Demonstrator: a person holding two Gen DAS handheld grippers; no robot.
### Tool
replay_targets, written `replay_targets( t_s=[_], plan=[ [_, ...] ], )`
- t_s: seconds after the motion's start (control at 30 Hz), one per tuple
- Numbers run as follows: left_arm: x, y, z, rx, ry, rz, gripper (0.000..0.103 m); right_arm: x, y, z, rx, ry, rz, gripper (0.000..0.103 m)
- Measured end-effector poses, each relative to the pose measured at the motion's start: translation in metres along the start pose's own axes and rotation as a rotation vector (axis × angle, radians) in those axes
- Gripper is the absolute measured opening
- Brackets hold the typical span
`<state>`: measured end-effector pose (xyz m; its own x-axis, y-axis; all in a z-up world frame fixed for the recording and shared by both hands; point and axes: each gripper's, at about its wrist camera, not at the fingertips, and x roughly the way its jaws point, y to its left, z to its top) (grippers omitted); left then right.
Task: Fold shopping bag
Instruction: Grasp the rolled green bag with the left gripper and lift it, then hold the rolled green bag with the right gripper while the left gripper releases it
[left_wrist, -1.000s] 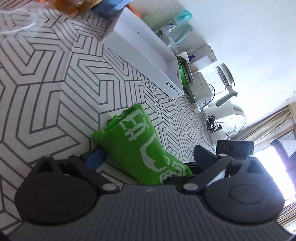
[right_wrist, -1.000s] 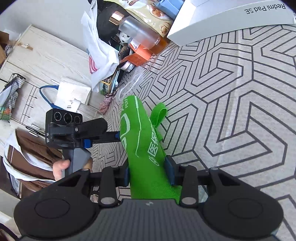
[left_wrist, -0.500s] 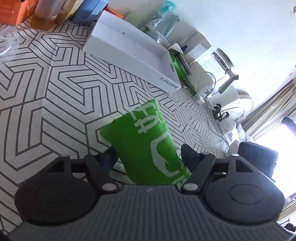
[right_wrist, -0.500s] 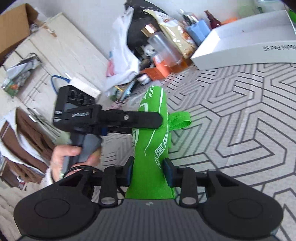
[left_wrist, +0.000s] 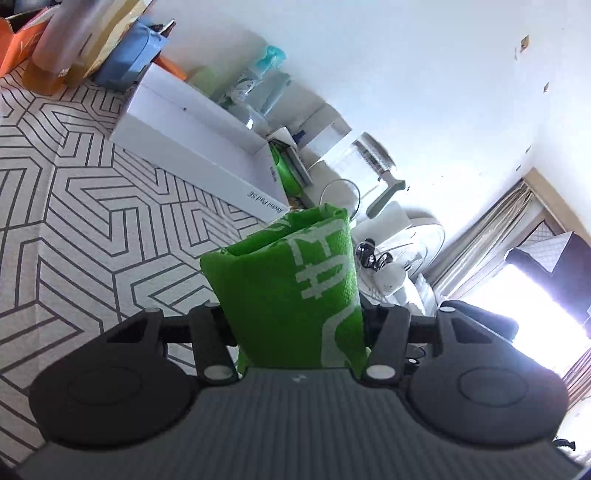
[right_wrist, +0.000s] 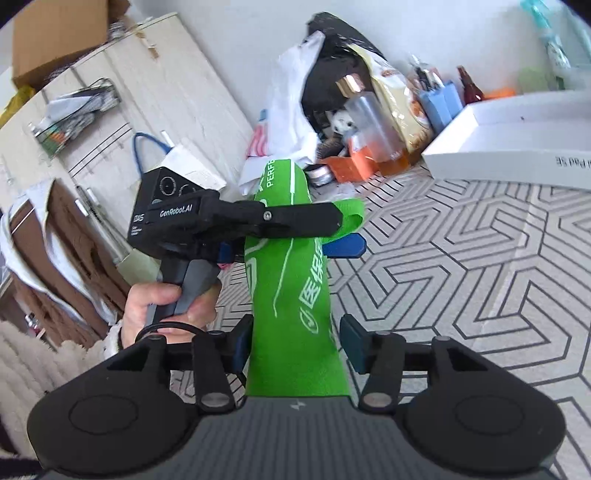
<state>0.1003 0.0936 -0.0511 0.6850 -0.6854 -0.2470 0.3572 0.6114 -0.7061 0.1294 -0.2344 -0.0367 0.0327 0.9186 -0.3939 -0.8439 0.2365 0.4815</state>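
The green shopping bag (left_wrist: 288, 280) is folded into a long thick strip with white print, and it hangs above the patterned tablecloth (left_wrist: 74, 221). My left gripper (left_wrist: 291, 314) has its jaws closing, and both pads press on one end of the strip. In the right wrist view the bag (right_wrist: 291, 295) runs away from me, with the left gripper (right_wrist: 347, 232) clamped across it near a handle loop (right_wrist: 351, 212). My right gripper (right_wrist: 295, 343) straddles the near end. Its jaws are opening, and a gap shows beside the right pad (right_wrist: 352, 347).
A white flat box (right_wrist: 517, 147) lies at the back of the cloth, also the box (left_wrist: 192, 158). Bottles, snack packs and plastic bags (right_wrist: 369, 122) crowd the far edge. A glass jug (left_wrist: 362, 166) and a fan (left_wrist: 417, 240) stand beside the box. A person's hand (right_wrist: 162, 306) holds the left gripper's handle.
The left jaws have narrowed from wide apart onto the bag. The right jaws have widened off it. The bag has risen off the cloth and both views have rolled.
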Motion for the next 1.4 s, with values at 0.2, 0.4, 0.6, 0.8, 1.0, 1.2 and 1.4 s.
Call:
replay_targets(
  t_s=[0.2, 0.4, 0.6, 0.8, 1.0, 1.2, 1.4],
  plan=[
    [-0.023, -0.013, 0.000, 0.097, -0.020, -0.065, 0.052, -0.045, 0.009, 0.017, -0.030, -0.138, 0.050, 0.061],
    [-0.043, -0.024, -0.011, 0.165, -0.041, -0.131, 0.052, -0.043, 0.001, 0.040, 0.056, -0.156, 0.223, 0.076],
    [-0.049, -0.030, -0.014, 0.207, -0.027, -0.152, 0.052, 0.006, -0.012, 0.062, 0.105, -0.038, 0.315, 0.078],
    [-0.049, -0.027, -0.013, 0.206, -0.007, -0.156, 0.052, 0.048, -0.024, 0.070, 0.198, 0.047, 0.437, 0.088],
    [-0.045, -0.022, -0.011, 0.200, 0.022, -0.128, 0.052, 0.063, 0.005, 0.077, 0.018, 0.090, 0.334, 0.088],
    [-0.041, -0.024, -0.012, 0.216, 0.053, -0.107, 0.052, 0.070, 0.033, 0.082, -0.062, 0.159, 0.233, 0.058],
    [-0.038, -0.014, -0.008, 0.158, 0.050, -0.066, 0.052, 0.069, 0.048, 0.081, -0.040, 0.168, 0.114, 0.040]
  ],
)
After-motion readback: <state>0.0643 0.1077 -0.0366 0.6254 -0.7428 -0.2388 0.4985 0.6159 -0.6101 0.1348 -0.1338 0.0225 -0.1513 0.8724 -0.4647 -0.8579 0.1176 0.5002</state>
